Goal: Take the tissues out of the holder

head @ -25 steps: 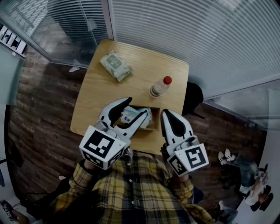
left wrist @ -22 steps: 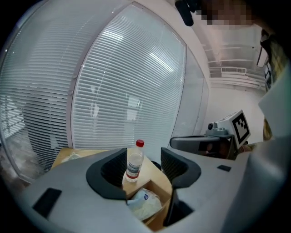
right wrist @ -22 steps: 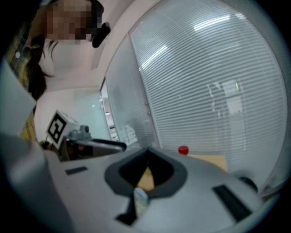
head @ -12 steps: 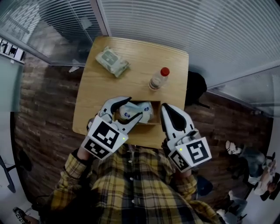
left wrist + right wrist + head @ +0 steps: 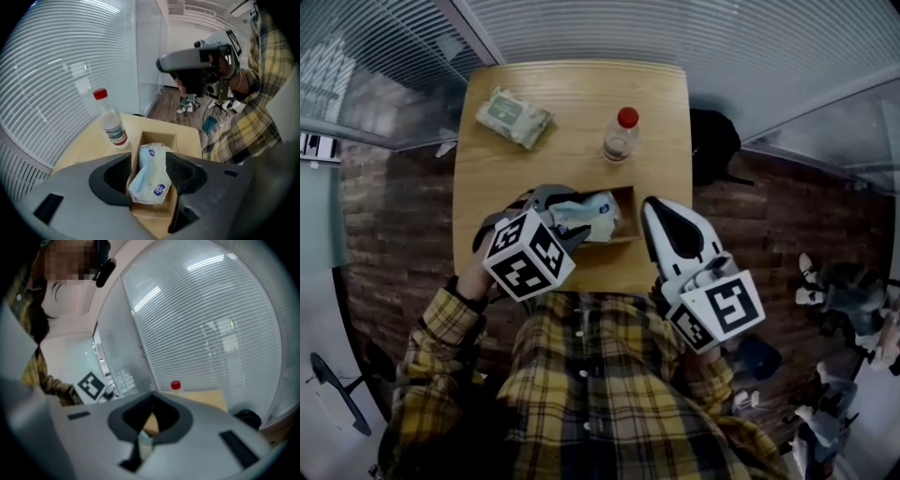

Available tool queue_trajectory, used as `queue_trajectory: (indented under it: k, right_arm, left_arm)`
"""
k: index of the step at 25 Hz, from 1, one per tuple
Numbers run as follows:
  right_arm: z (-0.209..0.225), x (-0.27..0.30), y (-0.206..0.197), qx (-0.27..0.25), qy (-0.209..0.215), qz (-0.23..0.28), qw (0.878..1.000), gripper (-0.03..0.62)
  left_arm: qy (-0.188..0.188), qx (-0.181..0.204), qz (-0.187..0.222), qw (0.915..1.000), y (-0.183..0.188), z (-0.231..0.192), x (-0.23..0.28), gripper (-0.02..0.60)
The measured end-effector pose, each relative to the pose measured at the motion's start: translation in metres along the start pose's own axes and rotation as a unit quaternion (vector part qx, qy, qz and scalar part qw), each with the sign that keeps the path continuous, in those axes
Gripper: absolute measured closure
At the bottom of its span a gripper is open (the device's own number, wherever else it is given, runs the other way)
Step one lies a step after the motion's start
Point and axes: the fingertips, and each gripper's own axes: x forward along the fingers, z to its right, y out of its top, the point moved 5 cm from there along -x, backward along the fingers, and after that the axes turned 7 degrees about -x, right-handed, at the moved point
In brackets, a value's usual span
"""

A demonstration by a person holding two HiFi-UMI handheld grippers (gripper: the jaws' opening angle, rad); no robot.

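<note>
left gripper (image 5: 149, 163) clamped on tissue pack (image 5: 151, 180) in holder (image 5: 159, 138); right gripper (image 5: 151, 399) jaws together, right of holder | bottle (image 5: 111, 123) just beyond; wipes pack (image 5: 514, 116) far left

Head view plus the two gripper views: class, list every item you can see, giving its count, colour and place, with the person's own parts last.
table: 1, light wood, centre of the head view
holder: 1, brown, open-topped, at the table's near edge
tissue pack: 1, pale blue-white with blue marks, inside the holder
bottle: 1, clear with a red cap, upright beyond the holder
wipes pack: 1, greenish, far left part of the table
blinds: white, behind the table
shirt: 1, yellow plaid, bottom of the head view
left claw: 1, grey, jaws shut on the tissue pack
right claw: 1, white-grey, jaws together, empty, right of the holder
</note>
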Motion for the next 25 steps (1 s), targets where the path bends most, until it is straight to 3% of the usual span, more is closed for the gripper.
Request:
queue_trajectory:
  k: [4, 11, 21, 25]
  right_arm:
    - [0.005, -0.008, -0.006, 0.012, -0.019, 0.000, 1.000, 0.582]
    - [0.007, -0.016, -0.016, 0.032, -0.040, 0.000, 0.999, 0.582]
    - [0.008, -0.020, -0.024, 0.046, -0.055, -0.002, 0.997, 0.582]
    - [0.003, -0.023, -0.025, 0.048, -0.054, -0.003, 0.997, 0.582]
  left_arm:
    - [-0.024, 0.051, -0.064, 0.9963, -0.011, 0.002, 0.022, 0.360]
    - [-0.036, 0.120, -0.154, 0.9800, -0.037, 0.000, 0.051, 0.362]
    - [-0.048, 0.158, -0.207, 0.9643, -0.051, 0.004, 0.075, 0.362]
    - [-0.037, 0.182, -0.220, 0.9577, -0.061, 0.012, 0.084, 0.362]
